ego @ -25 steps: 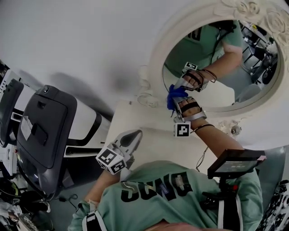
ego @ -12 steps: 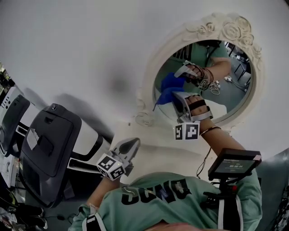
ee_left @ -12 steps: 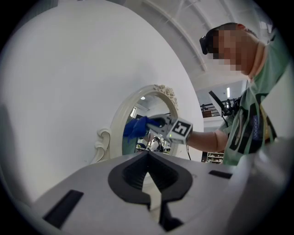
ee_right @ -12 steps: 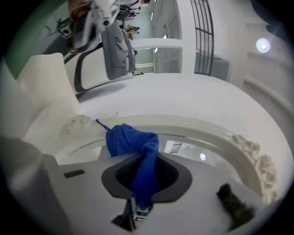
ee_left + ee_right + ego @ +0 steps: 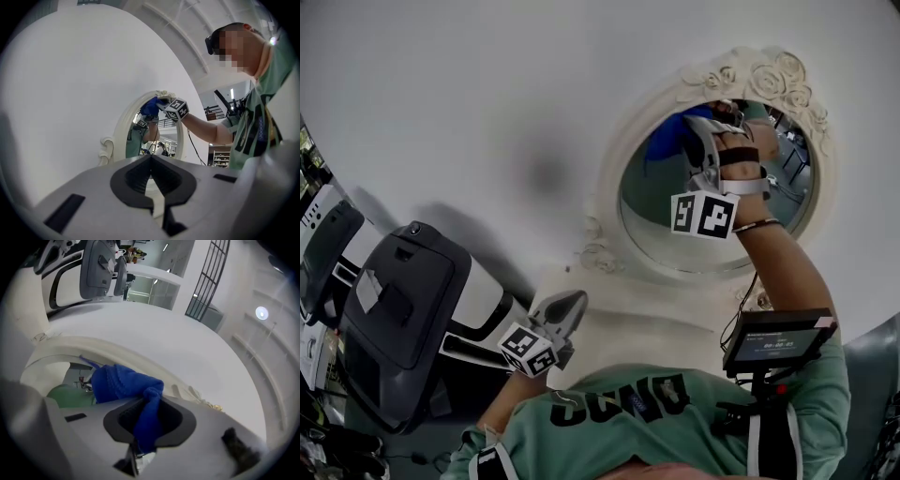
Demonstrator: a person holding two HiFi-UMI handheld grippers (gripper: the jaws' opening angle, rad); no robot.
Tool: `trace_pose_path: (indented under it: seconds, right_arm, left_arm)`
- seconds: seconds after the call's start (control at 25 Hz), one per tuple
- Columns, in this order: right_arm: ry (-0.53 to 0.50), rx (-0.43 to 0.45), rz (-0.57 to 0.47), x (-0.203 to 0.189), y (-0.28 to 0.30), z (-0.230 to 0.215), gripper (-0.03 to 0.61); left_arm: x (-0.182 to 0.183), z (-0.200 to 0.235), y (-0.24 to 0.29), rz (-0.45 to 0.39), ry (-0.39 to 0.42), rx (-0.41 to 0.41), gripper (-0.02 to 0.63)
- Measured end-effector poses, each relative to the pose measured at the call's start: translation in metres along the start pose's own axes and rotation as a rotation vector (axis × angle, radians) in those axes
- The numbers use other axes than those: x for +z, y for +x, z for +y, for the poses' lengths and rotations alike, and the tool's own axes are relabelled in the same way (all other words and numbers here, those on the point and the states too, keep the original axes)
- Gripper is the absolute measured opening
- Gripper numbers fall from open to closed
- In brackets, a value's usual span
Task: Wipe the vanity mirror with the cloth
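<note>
Vanity mirror (image 5: pixel 670 220): oval glass in a cream carved frame, standing against the white wall (image 5: pixel 469 103); every place below is given from it.
Carved roses (image 5: pixel 769 75): on the mirror's top rim.
Cloth (image 5: pixel 667 141): blue and knitted, bunched at the upper left of the glass, just under the mirror's rim. In your right gripper view, the cloth (image 5: pixel 123 383) bulges out ahead of the jaws and a strip of it runs back between them.
Your right gripper (image 5: pixel 698 127): raised to the top of the mirror, jaws clamped on the cloth.
Right marker cube (image 5: pixel 703 214): in front of the mirror's middle.
Your left gripper (image 5: pixel 574 302): low, well below the mirror and to its left, above the tabletop. Your left gripper view has its jaws (image 5: pixel 151 172) pressed together with nothing between them, aimed up at the mirror.
Tabletop (image 5: pixel 656 314): pale, directly under the mirror.
Grey machine (image 5: pixel 394 291): far left of the mirror, low.
Small screen (image 5: pixel 773 339): below the mirror's right side, at your chest.
</note>
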State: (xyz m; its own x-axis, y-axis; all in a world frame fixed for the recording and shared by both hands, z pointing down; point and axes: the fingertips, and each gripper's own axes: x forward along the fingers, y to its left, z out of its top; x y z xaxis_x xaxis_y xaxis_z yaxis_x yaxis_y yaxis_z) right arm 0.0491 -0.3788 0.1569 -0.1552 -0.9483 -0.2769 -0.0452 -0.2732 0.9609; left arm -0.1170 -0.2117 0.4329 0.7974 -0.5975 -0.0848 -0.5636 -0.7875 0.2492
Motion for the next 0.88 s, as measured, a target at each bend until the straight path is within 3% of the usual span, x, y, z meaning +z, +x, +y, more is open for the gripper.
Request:
trace_pose_path:
  seconds: [0.24,0.44,0.56,0.76,0.88]
  right_arm:
    - [-0.007,-0.019,0.022,-0.003,0.000,0.011,0.057]
    - [-0.038,0.028,-0.002,-0.003,-0.010,0.066,0.055]
    - [-0.071,0.158,-0.012,0.003,-0.035,0.154,0.055]
    - [-0.118,0.443,-0.036,0.007,-0.092,0.339,0.055]
    - [-0.103,0.576,-0.038,0.002,-0.117,0.409,0.055]
  left_arm:
    - [-0.009,0.006,-0.004,0.020,-0.018,0.017,0.009]
    - [-0.014,0.003,0.009,0.039,-0.017,-0.001,0.009]
    - [-0.026,0.006,0.003,0.073,-0.041,0.017,0.009]
    - [-0.045,0.019,-0.008,0.120,-0.064,0.047,0.009]
    - [-0.050,0.019,-0.010,0.143,-0.075,0.057,0.009]
